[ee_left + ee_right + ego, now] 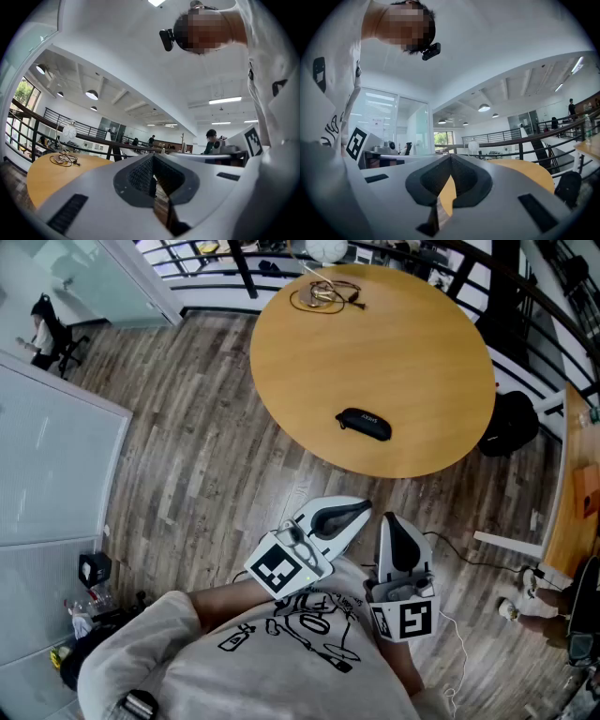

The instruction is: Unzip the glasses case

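Note:
A black zipped glasses case [364,424] lies on the round wooden table [375,343], toward its near edge. Both grippers are held close to the person's chest, well short of the table and over the floor. The left gripper [364,509] points toward the table with its jaws together and nothing between them; from its own camera [153,157] the pads meet. Beside it, the right gripper [389,518] is shut and empty too, its tips meeting [450,158]. Neither gripper view shows the case.
A coiled cable [323,294] and a white globe lamp [326,249] sit at the table's far side. A black bag [511,423] stands on the floor to the table's right, next to another desk [577,502]. A glass partition [56,456] runs along the left.

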`<act>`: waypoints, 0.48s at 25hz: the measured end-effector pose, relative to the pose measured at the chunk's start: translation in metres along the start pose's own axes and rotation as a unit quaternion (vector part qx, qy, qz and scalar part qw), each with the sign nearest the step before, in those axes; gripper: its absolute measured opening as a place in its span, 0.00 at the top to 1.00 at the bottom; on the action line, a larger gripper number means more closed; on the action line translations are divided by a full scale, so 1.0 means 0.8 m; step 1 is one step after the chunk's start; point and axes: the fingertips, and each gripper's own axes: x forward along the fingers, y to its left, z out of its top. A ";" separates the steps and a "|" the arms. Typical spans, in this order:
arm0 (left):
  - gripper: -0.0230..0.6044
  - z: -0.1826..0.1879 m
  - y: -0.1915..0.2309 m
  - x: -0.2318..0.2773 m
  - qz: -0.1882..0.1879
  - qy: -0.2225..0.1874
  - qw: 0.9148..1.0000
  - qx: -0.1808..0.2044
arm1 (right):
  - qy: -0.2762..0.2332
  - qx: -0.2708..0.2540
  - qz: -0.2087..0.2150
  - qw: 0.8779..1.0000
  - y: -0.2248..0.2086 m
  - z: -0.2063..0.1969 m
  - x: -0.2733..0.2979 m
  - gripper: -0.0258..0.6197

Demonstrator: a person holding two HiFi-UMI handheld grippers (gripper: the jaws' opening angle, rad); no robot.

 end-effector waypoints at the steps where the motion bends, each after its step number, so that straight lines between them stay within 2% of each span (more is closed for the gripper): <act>1: 0.95 -0.002 -0.003 0.003 0.001 0.001 1.000 -0.001 | 0.000 0.000 0.001 1.000 -0.003 0.000 -0.002 0.93; 12: 0.95 -0.014 -0.039 0.035 0.006 0.011 1.000 0.009 | -0.016 0.010 0.009 1.000 -0.037 0.003 -0.038 0.92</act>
